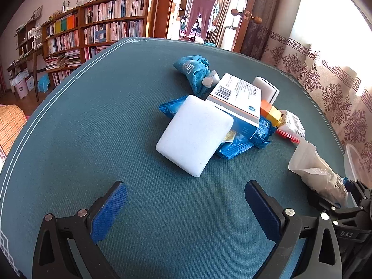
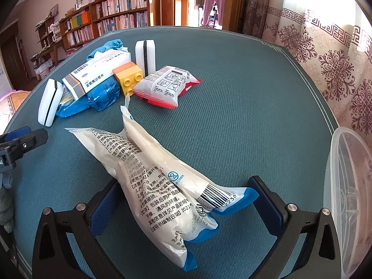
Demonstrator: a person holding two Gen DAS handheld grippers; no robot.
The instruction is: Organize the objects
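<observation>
Left gripper (image 1: 186, 211): jaws wide apart, nothing between them, bare mat (image 1: 93, 127) under the pads. We note the sponge (image 1: 194, 134) at 12 o'clock from it, near but apart, leaning on the blue wrapper (image 1: 241, 147); long axis runs 7 to 1. The heap crowds its 1 to 3 side; the 9 o'clock side lies open.

Right gripper (image 2: 183, 205): jaws spread, straddling the white pouch (image 2: 151, 174); we judge the pads not yet pressing. Pouch long axis 11 to 5, its sealed end toward us. So the right hand is nearer. Bin (image 2: 348, 186) at 3 o'clock, mat clear between
</observation>
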